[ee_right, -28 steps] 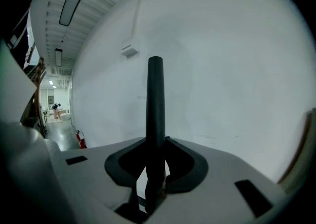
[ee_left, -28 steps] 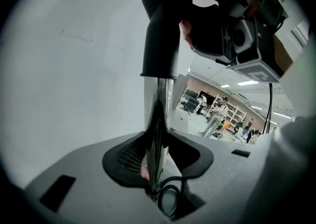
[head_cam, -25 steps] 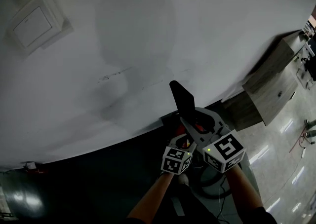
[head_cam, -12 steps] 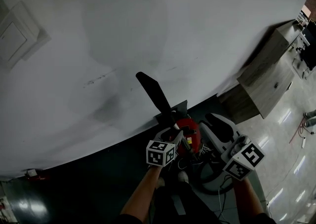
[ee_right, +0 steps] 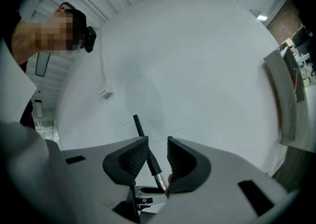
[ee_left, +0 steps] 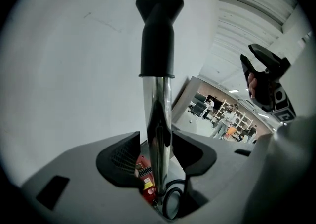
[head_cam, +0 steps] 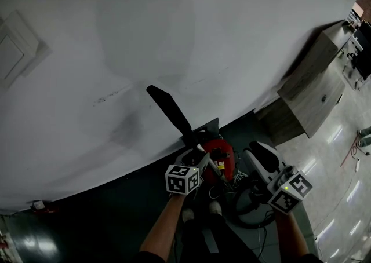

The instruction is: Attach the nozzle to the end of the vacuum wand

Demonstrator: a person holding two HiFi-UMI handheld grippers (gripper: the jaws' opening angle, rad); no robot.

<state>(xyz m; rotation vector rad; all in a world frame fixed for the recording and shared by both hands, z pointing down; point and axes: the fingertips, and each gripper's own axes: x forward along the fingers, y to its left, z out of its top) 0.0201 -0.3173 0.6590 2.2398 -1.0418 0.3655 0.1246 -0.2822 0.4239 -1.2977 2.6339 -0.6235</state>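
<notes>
A white wall (head_cam: 203, 36) rose over a glossy floor (head_cam: 342, 140). The left gripper (head_cam: 196, 155) was opening its jaws, the wand (ee_left: 159, 104) between them; the right gripper (ee_right: 158, 156) gaped wide, empty.

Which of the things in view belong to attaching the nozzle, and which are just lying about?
Belongs to the job: black nozzle, already on the chrome wand; left gripper, jaws opening around the wand; right gripper, open and empty; red vacuum body.
Just standing about: wooden cabinet; wall switch plate.
</notes>
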